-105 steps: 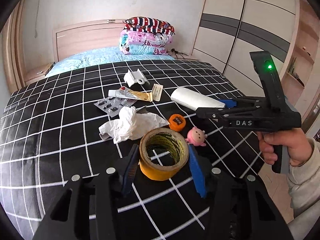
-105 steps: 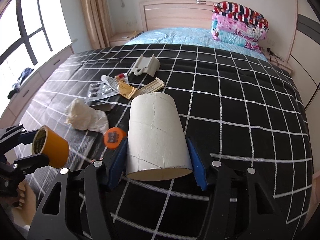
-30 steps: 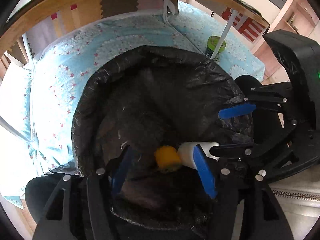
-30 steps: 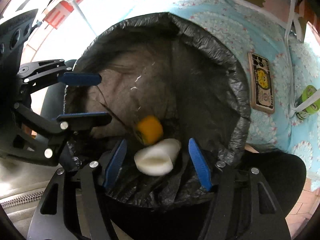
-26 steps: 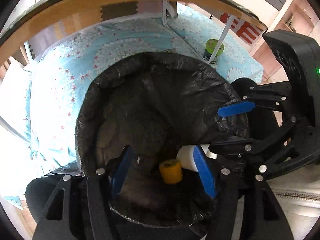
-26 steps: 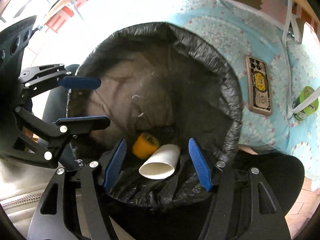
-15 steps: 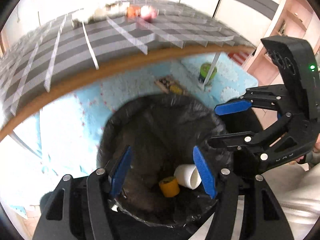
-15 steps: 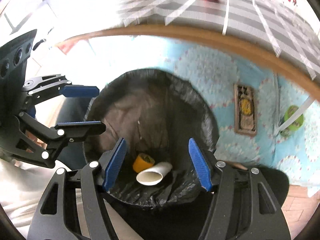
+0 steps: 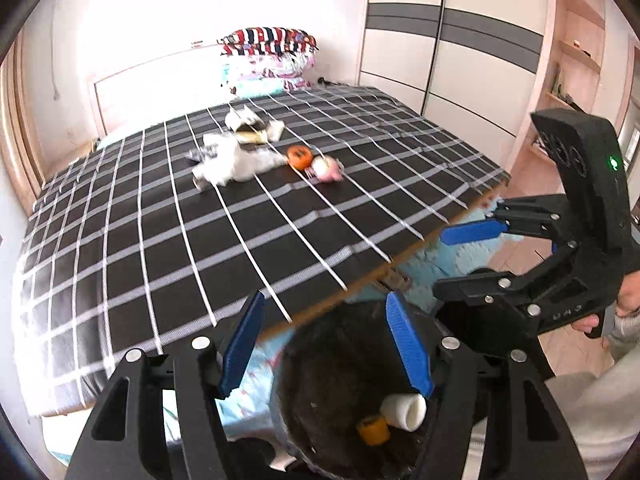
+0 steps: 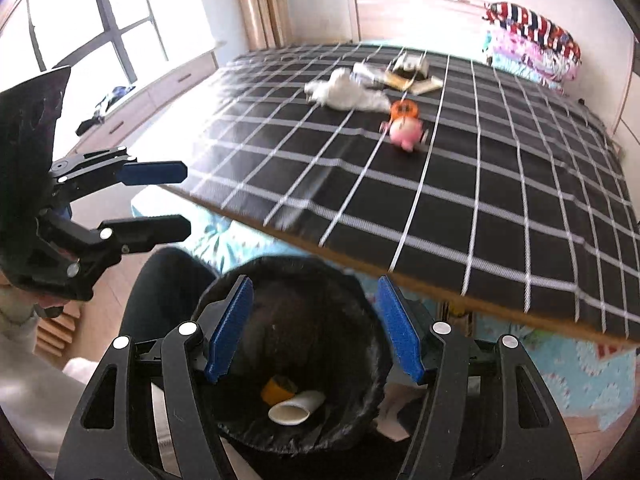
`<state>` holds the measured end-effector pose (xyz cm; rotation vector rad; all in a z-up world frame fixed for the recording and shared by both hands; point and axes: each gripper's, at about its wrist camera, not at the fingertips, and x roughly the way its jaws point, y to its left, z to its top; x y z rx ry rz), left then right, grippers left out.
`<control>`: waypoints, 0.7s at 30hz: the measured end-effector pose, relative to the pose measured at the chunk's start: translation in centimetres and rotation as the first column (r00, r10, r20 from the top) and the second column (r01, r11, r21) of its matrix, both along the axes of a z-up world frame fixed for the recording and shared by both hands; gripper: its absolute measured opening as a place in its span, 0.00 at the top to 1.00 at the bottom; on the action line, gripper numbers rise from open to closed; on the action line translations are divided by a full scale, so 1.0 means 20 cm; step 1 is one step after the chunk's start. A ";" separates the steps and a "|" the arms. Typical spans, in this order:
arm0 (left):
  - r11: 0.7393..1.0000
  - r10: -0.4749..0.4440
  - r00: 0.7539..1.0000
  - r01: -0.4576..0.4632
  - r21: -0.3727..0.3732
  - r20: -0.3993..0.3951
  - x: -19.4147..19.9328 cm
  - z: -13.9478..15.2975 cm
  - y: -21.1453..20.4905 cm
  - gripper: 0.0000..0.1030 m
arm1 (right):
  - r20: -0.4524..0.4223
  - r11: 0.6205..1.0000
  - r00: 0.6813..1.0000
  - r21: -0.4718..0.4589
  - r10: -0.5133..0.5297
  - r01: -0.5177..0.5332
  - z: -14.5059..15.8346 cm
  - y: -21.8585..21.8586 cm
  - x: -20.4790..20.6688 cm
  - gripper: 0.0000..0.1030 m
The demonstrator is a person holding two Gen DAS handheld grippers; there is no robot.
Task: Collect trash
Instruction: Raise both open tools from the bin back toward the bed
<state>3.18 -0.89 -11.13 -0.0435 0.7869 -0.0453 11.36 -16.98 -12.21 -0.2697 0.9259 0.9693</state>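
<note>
Both tools empty and spread. 3.5 s ago the left tool (image 9: pixel 326 354) gripped the tape roll and the right tool (image 10: pixel 314 330) the paper tube; by 1 s ago both items were already loose in the bin, and they lie there now. Since then both views have swung up from the bin mouth to take in the bed again, so I read the drop as finished and the hands as heading back for another load.

Tape roll (image 9: pixel 373 430) and tube (image 9: pixel 404 411) lie touching at the bottom of the black-lined bin (image 10: pixel 360 292). The bin stands on the floor just off the foot of the bed (image 9: pixel 120 240).

Remaining pile, on the bed, well away from the near edge:
- crumpled white tissue (image 10: pixel 344 90), largest piece, soft, should compress under the pads.
- flat packets and a white plastic piece (image 9: pixel 244 118) behind it, blurred; cannot separate them.
- small orange round item (image 10: pixel 405 109) touching the pink toy (image 10: pixel 406 131). The toy is likely not trash; judgement only.

Motion blur across both views, so fine detail in the pile is unreliable. Two items binned, most of the pile left.
</note>
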 end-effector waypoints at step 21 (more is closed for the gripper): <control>0.997 0.063 0.997 -0.064 0.033 0.045 0.39 0.09 0.22 0.41 | 0.038 0.996 0.997 0.056 -0.071 0.069 0.08 0.14 0.35 0.38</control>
